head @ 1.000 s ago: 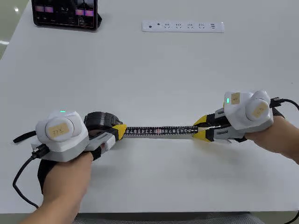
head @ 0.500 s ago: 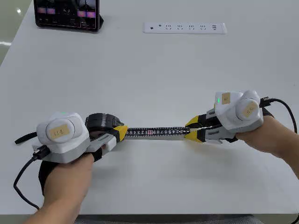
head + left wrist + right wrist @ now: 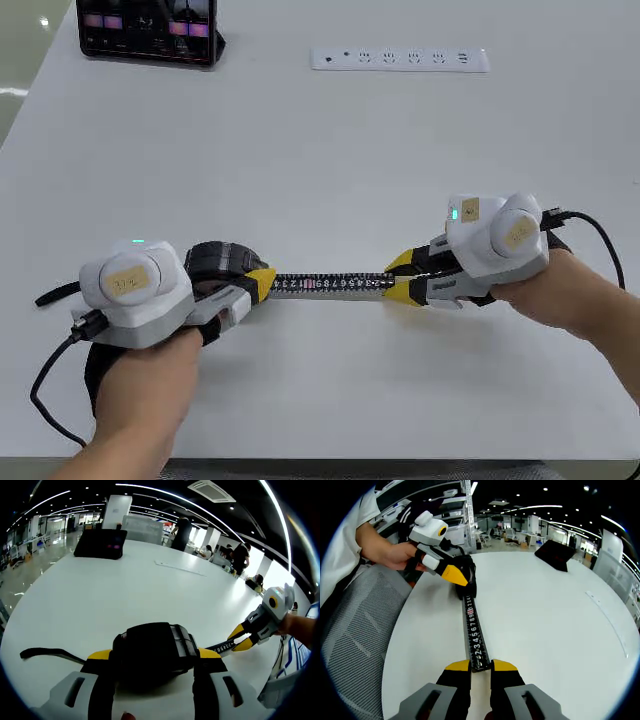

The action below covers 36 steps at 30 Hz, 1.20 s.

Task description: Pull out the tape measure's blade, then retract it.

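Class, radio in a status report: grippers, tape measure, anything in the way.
Left gripper shut on tape measure case. Right gripper shut on tip of blade, part out between them. Power strip, tablet far back, not obstructing.

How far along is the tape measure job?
Done: blade pulled out, numbers showing. In hand: left tongs clamp the case, right tongs pinch the blade's tip, nearer the case than a second ago, so retraction seems underway. Left: the exposed length.

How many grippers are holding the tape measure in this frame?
2. The left gripper clamps the case at the near left of the table; the right gripper pinches the tip of the blade further right.
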Tool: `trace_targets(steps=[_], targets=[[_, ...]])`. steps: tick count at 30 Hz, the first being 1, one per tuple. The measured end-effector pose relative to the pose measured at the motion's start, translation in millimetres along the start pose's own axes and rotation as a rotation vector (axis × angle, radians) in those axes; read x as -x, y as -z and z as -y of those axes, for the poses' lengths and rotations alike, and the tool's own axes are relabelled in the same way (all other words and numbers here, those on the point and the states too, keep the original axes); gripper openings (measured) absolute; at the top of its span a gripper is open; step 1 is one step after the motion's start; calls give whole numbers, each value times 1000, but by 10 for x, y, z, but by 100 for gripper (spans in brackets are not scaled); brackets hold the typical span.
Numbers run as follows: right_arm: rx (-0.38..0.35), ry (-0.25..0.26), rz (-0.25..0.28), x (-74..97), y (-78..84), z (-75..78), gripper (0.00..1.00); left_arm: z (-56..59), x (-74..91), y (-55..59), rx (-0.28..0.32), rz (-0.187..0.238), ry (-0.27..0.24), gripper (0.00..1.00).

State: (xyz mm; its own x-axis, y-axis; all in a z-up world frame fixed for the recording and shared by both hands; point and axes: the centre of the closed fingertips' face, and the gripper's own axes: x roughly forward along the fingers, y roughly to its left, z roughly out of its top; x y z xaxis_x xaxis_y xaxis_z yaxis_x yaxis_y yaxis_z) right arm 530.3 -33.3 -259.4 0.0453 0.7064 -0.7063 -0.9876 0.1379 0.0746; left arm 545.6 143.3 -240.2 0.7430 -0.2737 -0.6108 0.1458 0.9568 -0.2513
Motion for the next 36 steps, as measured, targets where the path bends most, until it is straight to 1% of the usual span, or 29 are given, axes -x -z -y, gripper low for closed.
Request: trace_targets(steps=[5, 13, 21, 29, 36], targets=[[-1, -6, 4, -53, -31, -12, 10, 5, 3, -3, 7, 4, 5, 59], [-12, -20, 27, -139, -91, -26, 10, 14, 15, -4, 16, 6, 10, 59], [-11, -37, 57, -259, -233, -74, 11, 21, 16, -2, 25, 6, 17, 59], [-1, -56, 71, -364, -344, -106, 11, 21, 8, 0, 28, 8, 22, 59], [7, -73, 80, -453, -389, -121, 11, 24, 2, 3, 28, 4, 23, 59]])
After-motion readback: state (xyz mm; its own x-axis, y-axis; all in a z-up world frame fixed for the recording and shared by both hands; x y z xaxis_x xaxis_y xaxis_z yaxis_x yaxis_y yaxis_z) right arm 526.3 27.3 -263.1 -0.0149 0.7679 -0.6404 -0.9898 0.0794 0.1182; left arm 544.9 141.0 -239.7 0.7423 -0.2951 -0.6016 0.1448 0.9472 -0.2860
